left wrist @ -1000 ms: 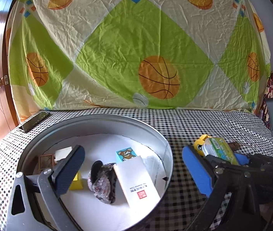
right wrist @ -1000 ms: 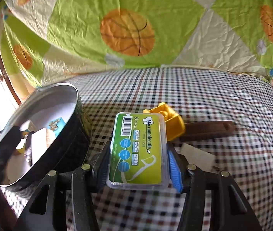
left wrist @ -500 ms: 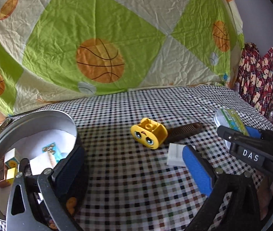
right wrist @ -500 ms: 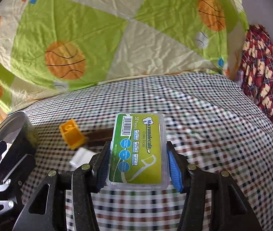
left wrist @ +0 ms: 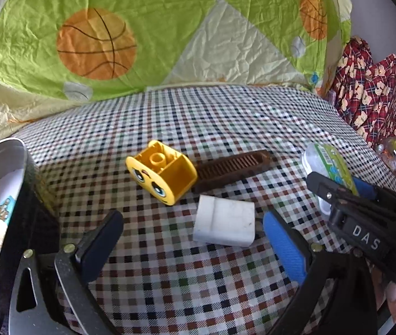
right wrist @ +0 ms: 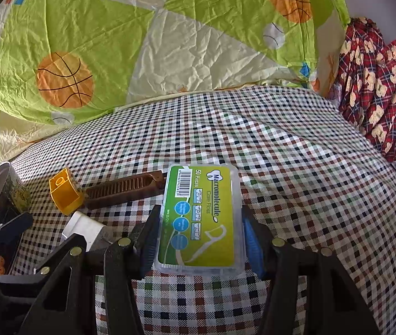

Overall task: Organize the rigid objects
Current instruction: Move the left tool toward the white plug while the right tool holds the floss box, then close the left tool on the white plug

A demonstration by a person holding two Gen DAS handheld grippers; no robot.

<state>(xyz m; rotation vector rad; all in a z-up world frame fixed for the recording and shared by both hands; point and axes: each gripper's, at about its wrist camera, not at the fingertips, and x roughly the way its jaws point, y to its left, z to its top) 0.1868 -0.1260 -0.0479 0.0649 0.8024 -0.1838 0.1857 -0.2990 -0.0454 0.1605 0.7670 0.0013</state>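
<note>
Blue-padded and spread wide, your left gripper (left wrist: 191, 247) hangs just above the checked tablecloth (left wrist: 226, 117) with nothing between its fingers; the white block (left wrist: 224, 224) lies on the cloth in the gap between them, nearer the right pad. Just beyond it the yellow face brick (left wrist: 161, 176) lies on its side, touching the end of the brown comb (left wrist: 233, 169). The round tin (left wrist: 16, 173) sits at the left edge with several items already inside. Your right gripper (right wrist: 199, 240) is clamped on the green floss box (right wrist: 200, 217), both pads pressed to its long sides, holding it above the cloth, right of the comb, brick and block.
</note>
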